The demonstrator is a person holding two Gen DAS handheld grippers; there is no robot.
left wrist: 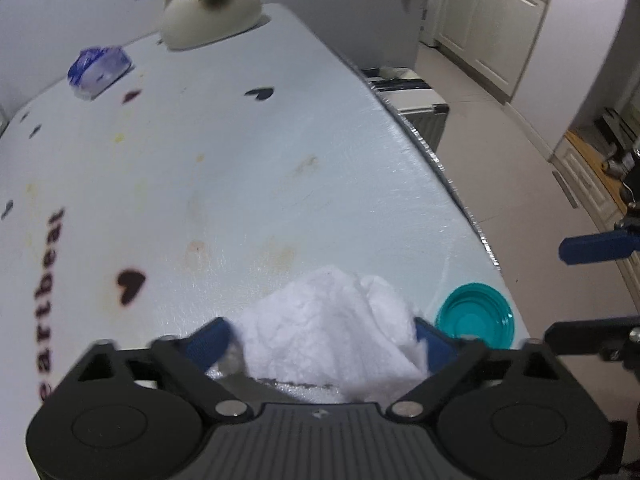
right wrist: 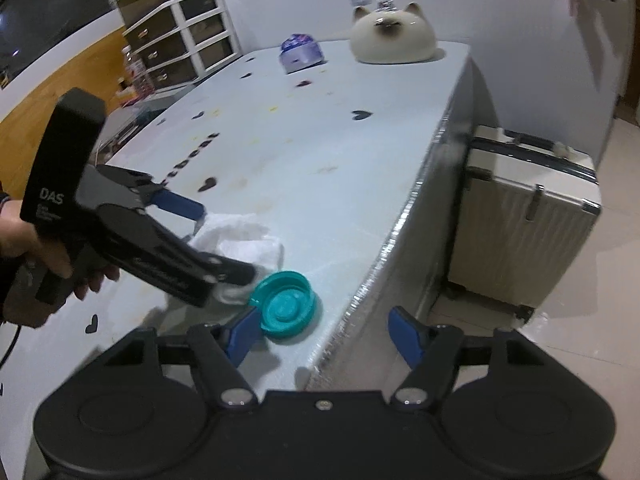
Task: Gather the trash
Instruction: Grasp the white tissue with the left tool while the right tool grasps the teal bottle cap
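Note:
A crumpled white tissue [left wrist: 332,328] lies on the white table [left wrist: 240,168] near its front right edge. My left gripper [left wrist: 324,338] is open with its blue fingers on either side of the tissue; it also shows in the right wrist view [right wrist: 224,240], around the tissue [right wrist: 240,236]. A teal plastic lid [left wrist: 474,320] lies just right of the tissue, open side up. In the right wrist view the lid [right wrist: 286,308] sits by my right gripper's left finger. My right gripper [right wrist: 324,332] is open and empty at the table's edge.
A cat-shaped ceramic container [left wrist: 212,8] stands at the table's far end, with a blue-and-white packet [left wrist: 100,68] to its left. A white suitcase [right wrist: 528,216] stands on the floor beside the table. Drawers [right wrist: 180,36] stand at the far left.

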